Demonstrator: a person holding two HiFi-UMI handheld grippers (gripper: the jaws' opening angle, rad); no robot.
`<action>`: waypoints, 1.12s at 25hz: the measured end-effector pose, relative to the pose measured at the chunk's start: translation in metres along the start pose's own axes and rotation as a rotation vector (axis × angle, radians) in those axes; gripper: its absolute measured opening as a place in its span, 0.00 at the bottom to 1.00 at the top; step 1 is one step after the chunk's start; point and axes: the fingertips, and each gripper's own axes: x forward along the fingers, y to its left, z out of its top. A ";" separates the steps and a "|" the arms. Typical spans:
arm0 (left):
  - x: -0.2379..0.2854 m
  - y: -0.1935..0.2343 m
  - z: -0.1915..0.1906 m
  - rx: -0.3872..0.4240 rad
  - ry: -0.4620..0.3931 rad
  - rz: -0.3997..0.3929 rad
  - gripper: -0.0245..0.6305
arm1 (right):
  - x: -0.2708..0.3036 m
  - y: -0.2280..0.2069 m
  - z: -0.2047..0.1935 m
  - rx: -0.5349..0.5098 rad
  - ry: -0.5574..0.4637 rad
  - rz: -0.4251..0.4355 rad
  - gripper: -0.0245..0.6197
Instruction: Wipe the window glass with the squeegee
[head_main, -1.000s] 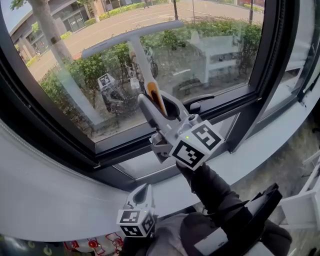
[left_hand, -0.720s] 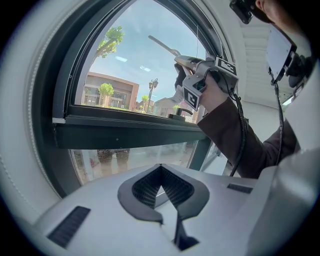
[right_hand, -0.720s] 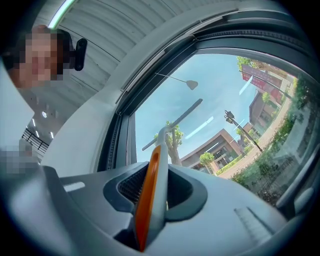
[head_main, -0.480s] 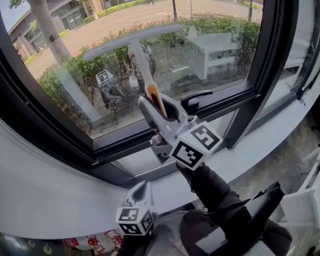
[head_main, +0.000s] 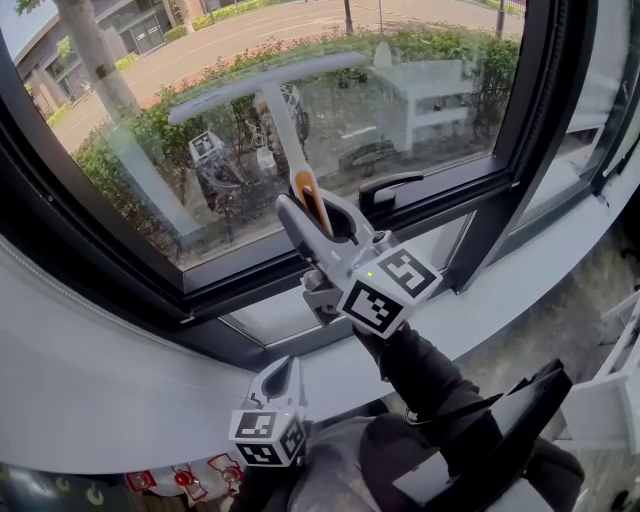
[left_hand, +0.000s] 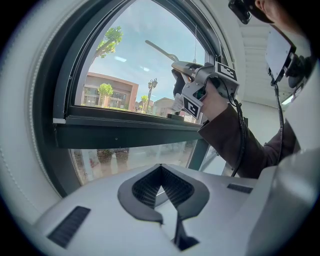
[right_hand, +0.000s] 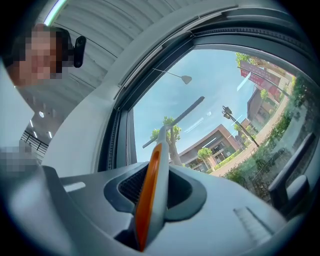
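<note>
The squeegee (head_main: 262, 86) has a long grey blade lying against the window glass (head_main: 430, 110), slanting up to the right. Its grey and orange handle (right_hand: 149, 195) runs down between the jaws of my right gripper (head_main: 320, 207), which is shut on it; the jaws have just been closing tighter on the handle. In the right gripper view the blade (right_hand: 175, 121) shows against the sky, past the right gripper (right_hand: 156, 169). My left gripper (head_main: 287, 373) hangs low by the sill, away from the glass, and is shut on nothing. The left gripper (left_hand: 160, 168) view shows the squeegee (left_hand: 160, 49) high up.
A dark window frame (head_main: 150, 270) surrounds the pane, with a black window handle (head_main: 388, 188) on its lower bar just right of the gripper. A grey sill (head_main: 520, 290) runs below. A vertical frame post (head_main: 510, 150) stands at the right.
The squeegee blade and my right gripper have come a little way down the glass. The left gripper has stayed where it was.
</note>
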 end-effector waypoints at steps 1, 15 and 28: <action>0.000 0.000 -0.001 0.001 0.002 -0.003 0.04 | 0.000 0.000 -0.001 0.000 0.004 0.000 0.16; 0.006 0.003 0.001 -0.004 0.006 -0.004 0.04 | -0.002 -0.002 -0.013 -0.009 0.032 0.015 0.13; 0.018 0.004 -0.009 0.001 0.027 -0.027 0.04 | -0.009 -0.007 -0.026 0.000 0.065 0.061 0.12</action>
